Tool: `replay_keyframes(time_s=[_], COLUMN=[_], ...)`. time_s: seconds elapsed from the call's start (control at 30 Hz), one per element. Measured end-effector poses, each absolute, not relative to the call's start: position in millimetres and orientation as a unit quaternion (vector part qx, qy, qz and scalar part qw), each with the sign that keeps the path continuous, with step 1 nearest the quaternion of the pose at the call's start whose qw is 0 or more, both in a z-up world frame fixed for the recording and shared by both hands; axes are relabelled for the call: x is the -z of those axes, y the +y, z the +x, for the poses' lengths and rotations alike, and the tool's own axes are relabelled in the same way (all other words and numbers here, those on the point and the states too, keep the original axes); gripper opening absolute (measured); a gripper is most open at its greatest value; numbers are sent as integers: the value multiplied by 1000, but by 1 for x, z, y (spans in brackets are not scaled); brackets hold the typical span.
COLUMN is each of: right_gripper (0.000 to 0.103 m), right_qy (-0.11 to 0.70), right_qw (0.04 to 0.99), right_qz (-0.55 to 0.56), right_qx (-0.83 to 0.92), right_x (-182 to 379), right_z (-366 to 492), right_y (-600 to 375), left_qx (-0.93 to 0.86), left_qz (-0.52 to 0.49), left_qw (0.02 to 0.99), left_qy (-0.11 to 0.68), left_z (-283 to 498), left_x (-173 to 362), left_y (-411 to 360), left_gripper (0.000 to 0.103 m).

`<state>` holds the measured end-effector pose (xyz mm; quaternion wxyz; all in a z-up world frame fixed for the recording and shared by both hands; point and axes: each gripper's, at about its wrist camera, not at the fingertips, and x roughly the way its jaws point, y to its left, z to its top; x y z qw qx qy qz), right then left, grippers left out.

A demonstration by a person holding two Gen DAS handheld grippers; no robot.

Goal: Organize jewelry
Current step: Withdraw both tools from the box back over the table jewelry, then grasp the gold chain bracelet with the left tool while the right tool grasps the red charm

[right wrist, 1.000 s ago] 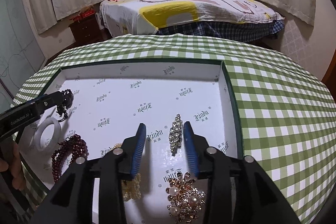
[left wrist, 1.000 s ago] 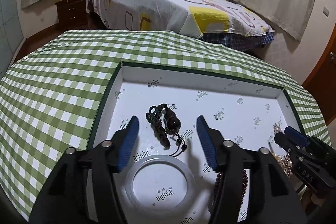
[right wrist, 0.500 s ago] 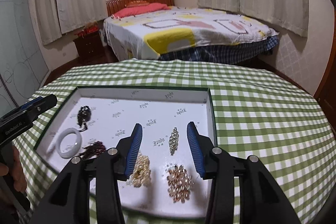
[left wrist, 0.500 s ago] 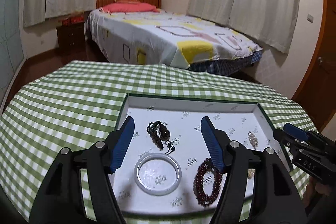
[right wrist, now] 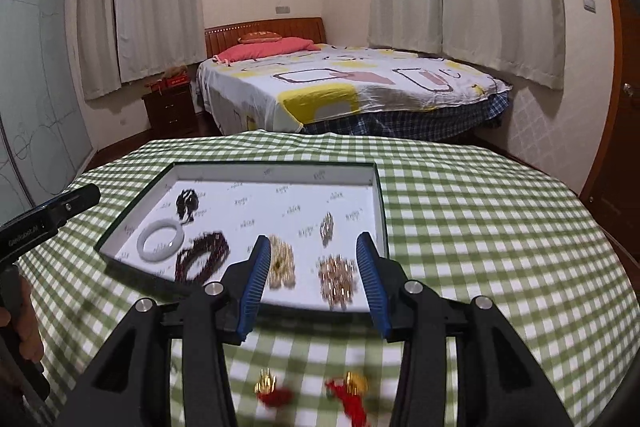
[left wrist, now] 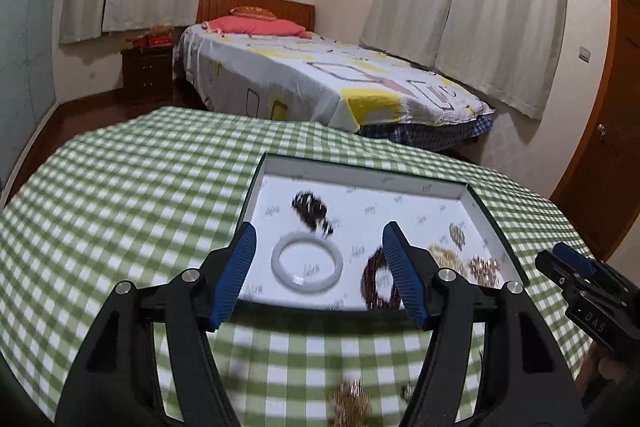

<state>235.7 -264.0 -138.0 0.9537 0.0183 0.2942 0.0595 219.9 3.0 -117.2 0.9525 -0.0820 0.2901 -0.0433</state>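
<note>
On the bench (right wrist: 460,211), draped in a green-and-white checked cloth, sat a shallow rectangular tray (right wrist: 376,203) with a dark green rim and a white printed lining. Inside it, the jewelry lay spread out: a pale white jade-like bangle (right wrist: 160,235) near the front left corner, a dark knotted cord pendant (right wrist: 187,203) just behind it, and a ring of dark red beads (right wrist: 202,255) beside the bangle. Further right lay a cream pearl-like bracelet (right wrist: 282,261), a small sparkling rhinestone clip (right wrist: 327,225), and a gold cluster brooch (right wrist: 337,277) near the front edge.

Outside the tray, on the cloth close to the camera, two blurred gold-and-red ornaments (right wrist: 272,389) lay side by side.

The right gripper (right wrist: 311,281) hovered above the near edge of the tray, its blue-padded fingers (right wrist: 256,279) released and parted with nothing between them. The left gripper (left wrist: 316,273) hung likewise over the tray's near left part, its fingers (left wrist: 236,271) spread wider and grasping nothing; the bangle showed between them but lay flat in the tray, untouched. A hand (right wrist: 20,323) gripped the left tool's handle at the edge of the right wrist view.

Beyond the bench stood a bed (right wrist: 352,83) with a white, yellow-patterned cover.
</note>
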Motion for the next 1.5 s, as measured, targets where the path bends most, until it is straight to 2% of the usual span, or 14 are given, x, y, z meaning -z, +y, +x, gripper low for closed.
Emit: replay_keyframes(time_s=[0.63, 1.07, 1.17, 1.27, 1.33, 1.4, 1.5], right_gripper=[45, 45, 45, 45, 45, 45, 45], right_qy=[321, 324, 327, 328, 328, 329, 334], right_qw=[944, 942, 941, 940, 940, 940, 938], right_qz=[21, 35, 37, 40, 41, 41, 39], right_qx=[-74, -80, -80, -80, -80, -81, -84], right_x=[176, 182, 184, 184, 184, 184, 187], right_z=[167, 156, 158, 159, 159, 160, 161], right_y=[-258, -262, -263, -264, -264, -263, -261], left_qx=[44, 60, 64, 69, 74, 76, 84], left_qz=[-66, -39, -35, -16, -13, -12, -25], left_qw=[939, 916, 909, 909, 910, 911, 910], left_qy=[336, 396, 409, 412, 409, 406, 406], left_z=[148, 159, 165, 169, 168, 167, 169], left_x=[161, 194, 198, 199, 200, 201, 200], left_y=[-7, -33, -37, -42, -42, -41, -34], left_gripper=[64, 62, 55, 53, 41, 22, 16])
